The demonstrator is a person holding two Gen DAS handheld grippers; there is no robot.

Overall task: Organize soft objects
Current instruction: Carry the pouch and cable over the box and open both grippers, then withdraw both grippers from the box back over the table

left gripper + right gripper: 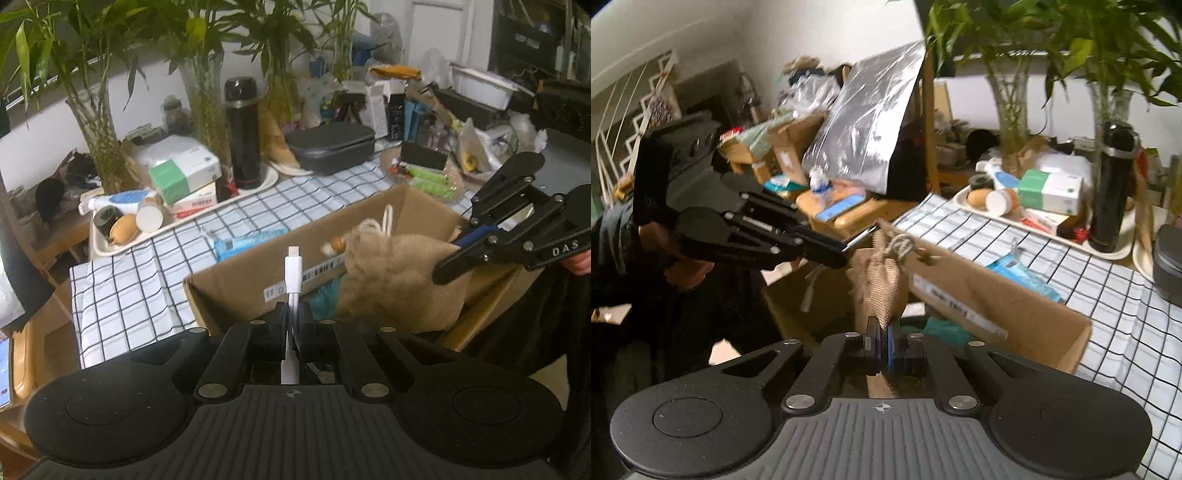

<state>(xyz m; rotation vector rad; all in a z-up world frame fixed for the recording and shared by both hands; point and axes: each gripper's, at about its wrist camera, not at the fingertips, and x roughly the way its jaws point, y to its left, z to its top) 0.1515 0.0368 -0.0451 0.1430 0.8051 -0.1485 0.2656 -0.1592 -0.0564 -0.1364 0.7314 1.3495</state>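
My left wrist view gives me the white cable (293, 271), its plug poking up between the left gripper (293, 317) fingers, which are pinched tight on it; the right wrist view only shows a blurred white plug hanging near that gripper (831, 254). The right view shows my right gripper (882, 341) closed hard on the burlap pouch (882, 288), held above the open cardboard box (979, 295) on the checked tablecloth (1108, 295), something teal inside it
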